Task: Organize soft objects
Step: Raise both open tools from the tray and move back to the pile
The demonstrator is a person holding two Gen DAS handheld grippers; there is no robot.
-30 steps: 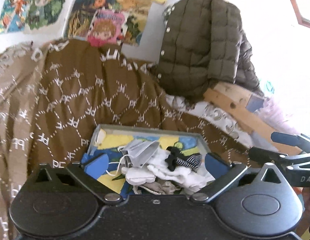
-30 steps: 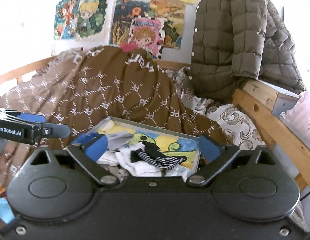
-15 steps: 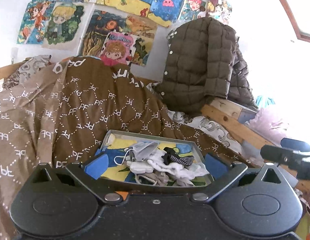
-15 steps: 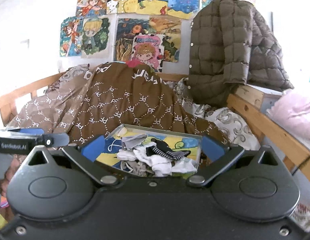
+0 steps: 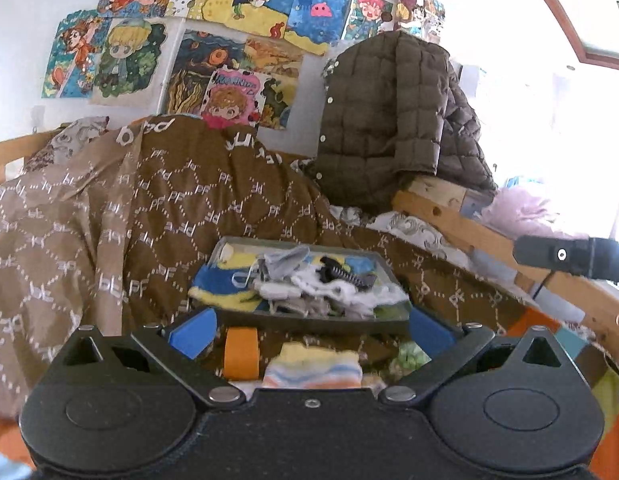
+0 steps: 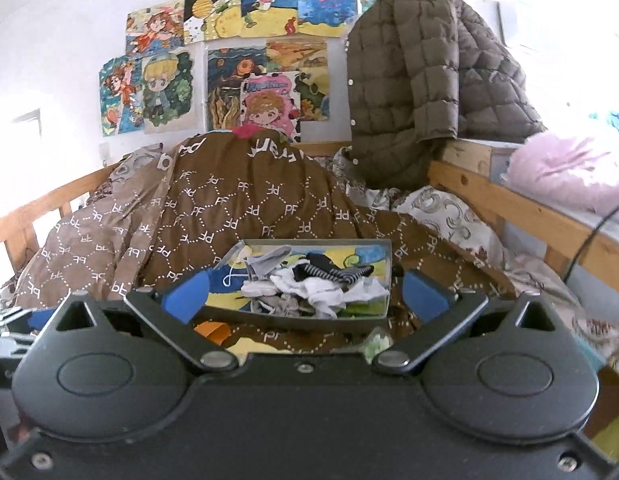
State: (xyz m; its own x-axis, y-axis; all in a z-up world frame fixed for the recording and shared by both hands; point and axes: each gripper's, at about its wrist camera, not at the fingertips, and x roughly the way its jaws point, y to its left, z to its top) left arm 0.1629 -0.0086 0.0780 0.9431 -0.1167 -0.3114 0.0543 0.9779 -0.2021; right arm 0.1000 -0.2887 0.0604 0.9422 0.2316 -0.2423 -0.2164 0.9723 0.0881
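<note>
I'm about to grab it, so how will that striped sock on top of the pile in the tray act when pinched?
The striped sock lies crumpled, so it will probably be floppy and drape from the claw. It looks thin, likely light. It overlaps the white socks, so one may drag along.

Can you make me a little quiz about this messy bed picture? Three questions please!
1. True or false: the left gripper and the right gripper are both holding socks.
2. Where is the pile of socks? A) in the tray B) on the jacket C) on the wall
3. Fill in: the tray rests on a brown ____.

Key: 1 false, both are open and hold nothing. 2 A. 3 blanket.
</note>
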